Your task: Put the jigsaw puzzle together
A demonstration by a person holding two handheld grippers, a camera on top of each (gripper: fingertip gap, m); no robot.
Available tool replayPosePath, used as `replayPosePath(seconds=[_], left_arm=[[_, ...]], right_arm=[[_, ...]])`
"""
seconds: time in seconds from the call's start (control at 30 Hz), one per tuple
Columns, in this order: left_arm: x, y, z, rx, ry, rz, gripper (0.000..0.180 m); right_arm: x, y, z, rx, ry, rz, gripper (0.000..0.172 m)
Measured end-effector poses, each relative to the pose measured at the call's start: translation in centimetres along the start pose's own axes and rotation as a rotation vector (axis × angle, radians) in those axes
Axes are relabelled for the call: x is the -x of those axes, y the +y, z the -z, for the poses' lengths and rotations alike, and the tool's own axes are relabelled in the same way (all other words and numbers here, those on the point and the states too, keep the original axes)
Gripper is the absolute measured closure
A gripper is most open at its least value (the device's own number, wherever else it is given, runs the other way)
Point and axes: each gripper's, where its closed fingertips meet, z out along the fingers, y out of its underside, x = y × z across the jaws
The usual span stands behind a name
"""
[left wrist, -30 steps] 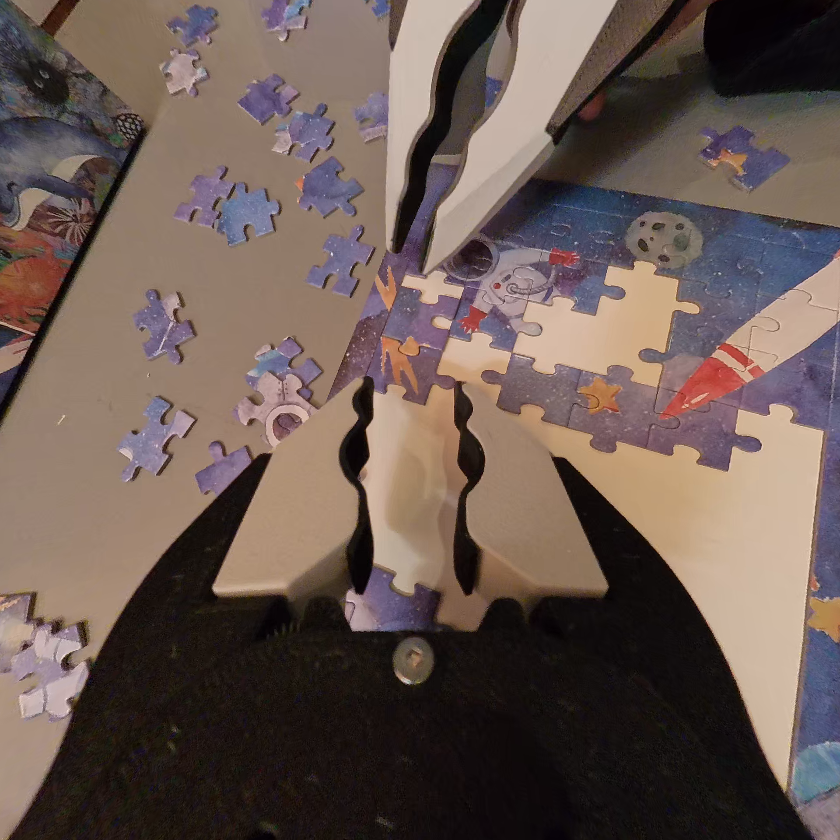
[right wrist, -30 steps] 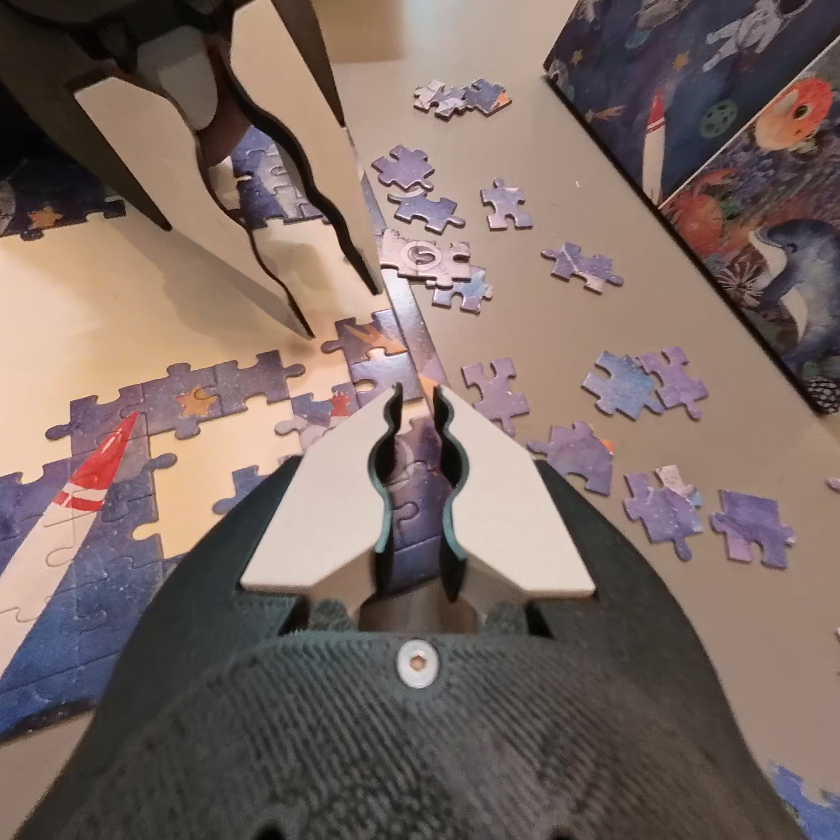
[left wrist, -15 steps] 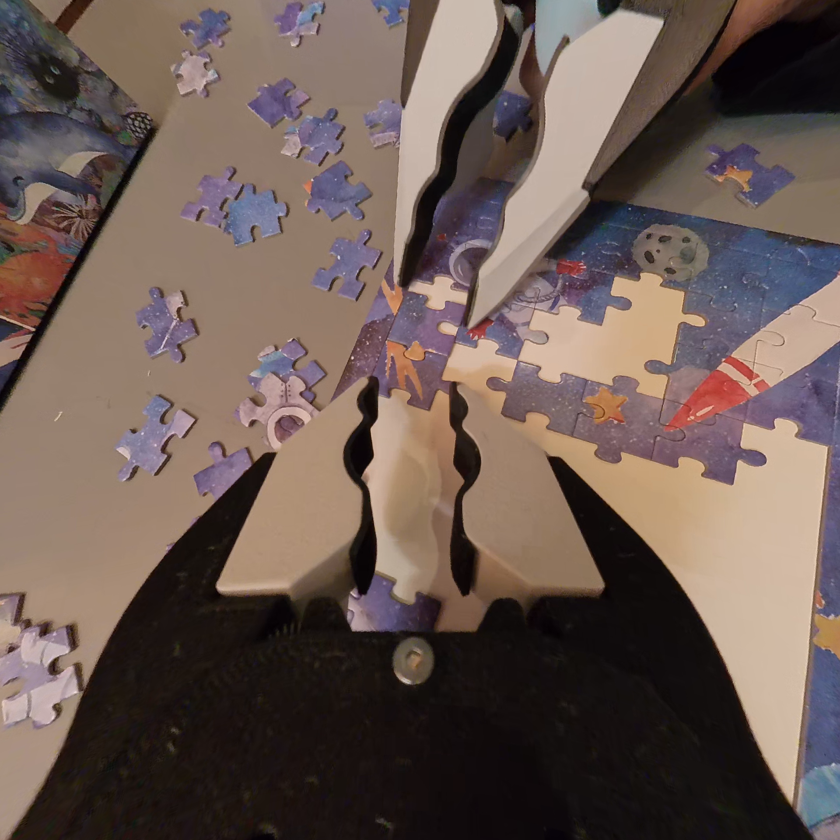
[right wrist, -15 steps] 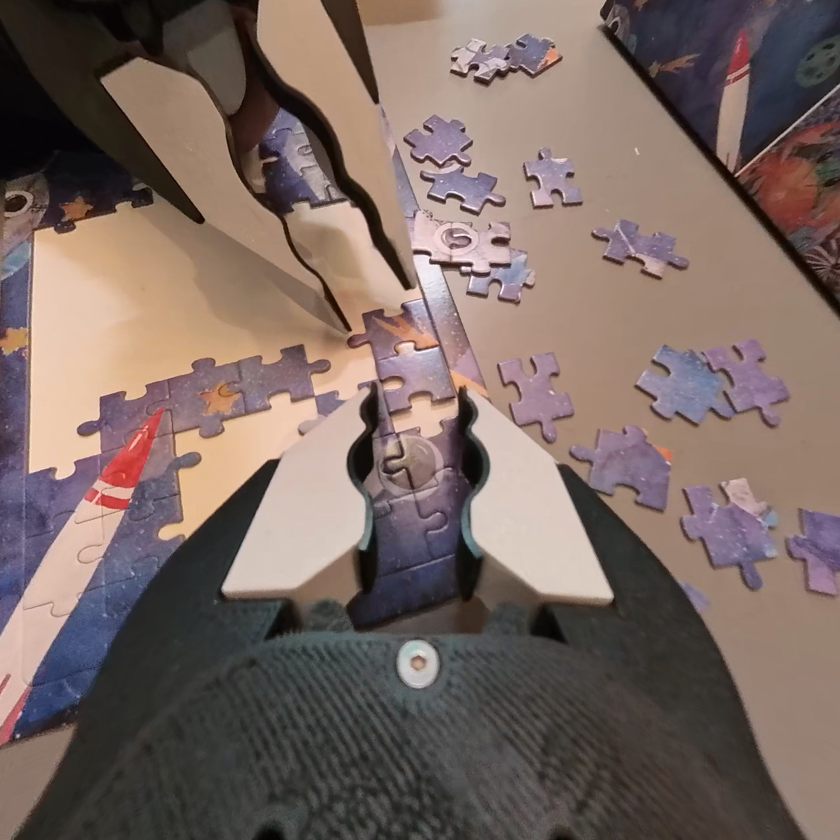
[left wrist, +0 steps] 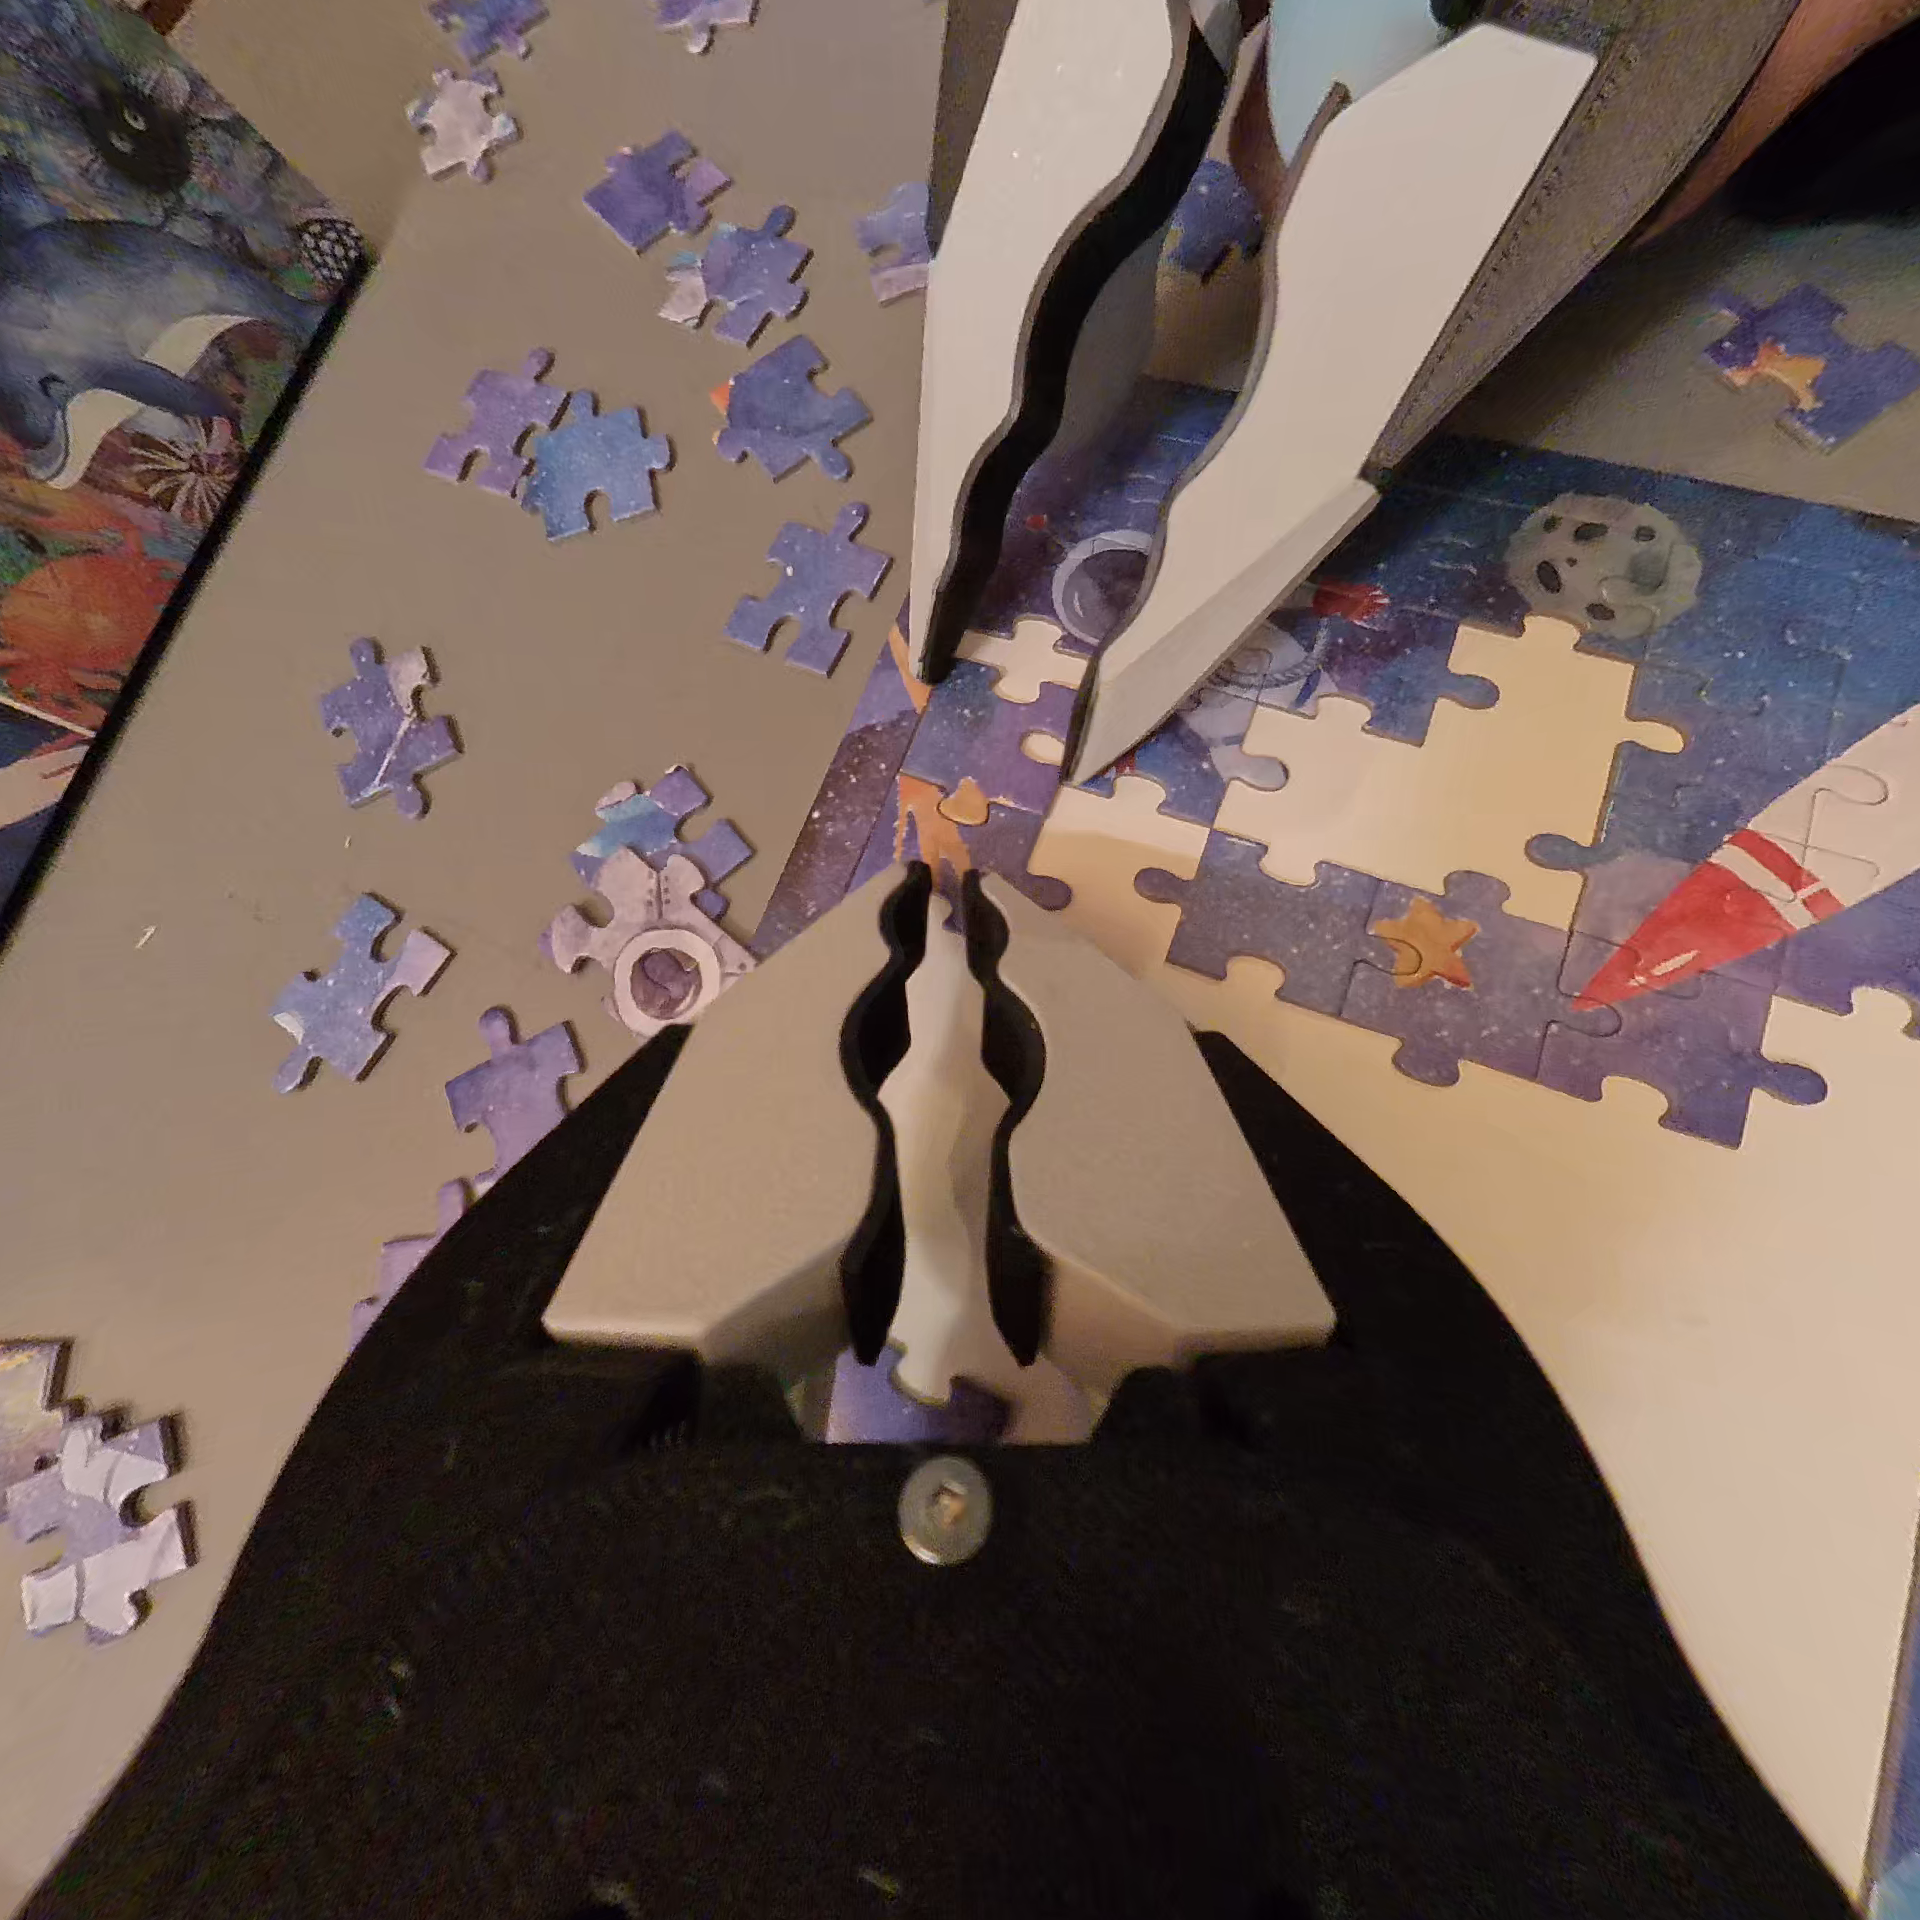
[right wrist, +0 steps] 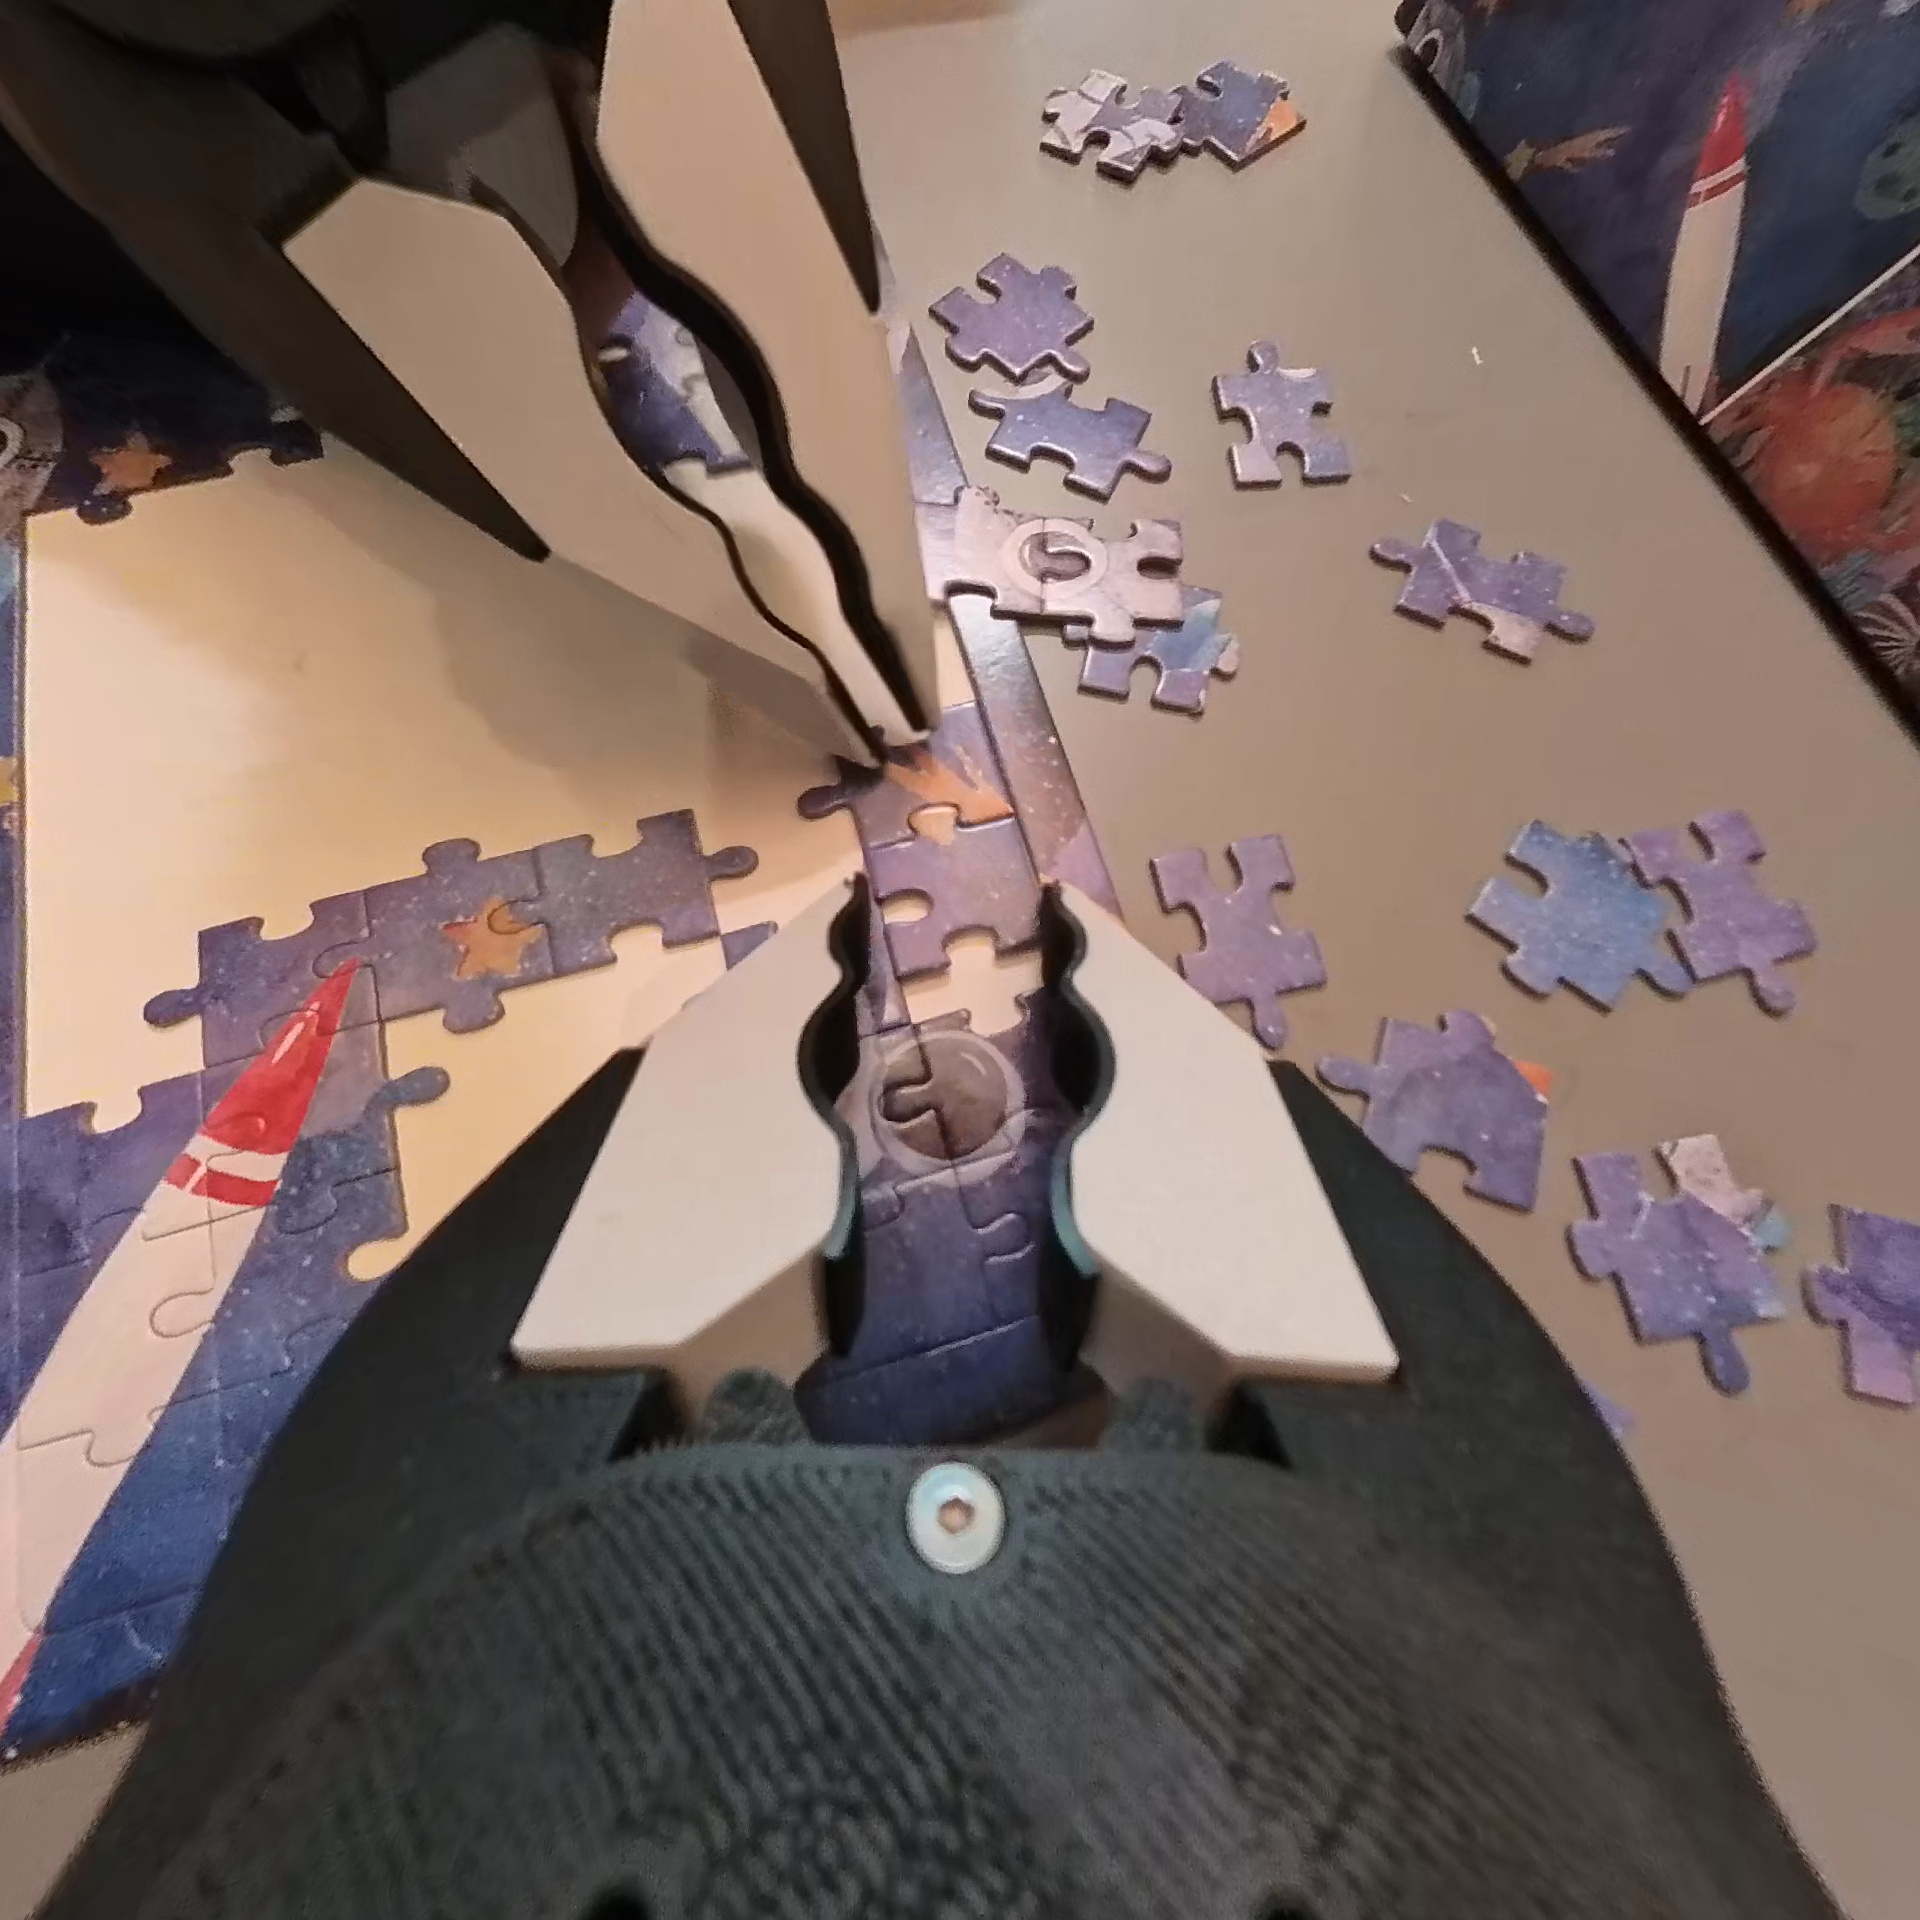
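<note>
Across the right half of the left wrist view sits the big space puzzle board [left wrist: 1558, 1351], part filled, with lots of bare cream still showing around a rocket [left wrist: 1714, 914] and a star [left wrist: 1423, 940]. At the upper left edge there's a picture box [left wrist: 104, 364], and the grey table [left wrist: 571, 644] between them is littered with loose purple pieces [left wrist: 592, 468].

The right gripper [right wrist: 951, 894] comes down from the top of that view. Its jaws are spread wide and hold nothing, and the tips straddle a purple piece [right wrist: 956, 914] already on the board near the frame, just above an astronaut helmet [right wrist: 945, 1101].

The left gripper [left wrist: 943, 883] has its fingers almost together with nothing visible between them. The tips are down on the corner of the orange-streaked piece [right wrist: 935, 790], right next to that purple one. I can't say if it's actually pinching the edge.
</note>
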Motion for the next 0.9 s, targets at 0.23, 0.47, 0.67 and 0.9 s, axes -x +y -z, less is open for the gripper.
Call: replayPosePath(seconds=[0.23,0.47,0.67,0.9], left_arm=[[-0.1,0.1,-0.1,0.007,-0.006,-0.019,0.18],[-0.1,0.1,-0.1,0.008,-0.006,-0.018,0.18],[-0.1,0.1,-0.1,0.008,-0.006,-0.017,0.18],[-0.1,0.1,-0.1,0.009,-0.009,-0.018,0.18]], right_arm=[[-0.2,0.0,0.1,0.006,0.03,0.032,0.14],[-0.5,-0.7,0.6,-0.024,0.064,0.044,0.139],[-0.7,-0.8,0.8,-0.033,0.074,0.048,0.138],[0.1,-0.5,-0.1,-0.015,0.03,0.027,0.13]])
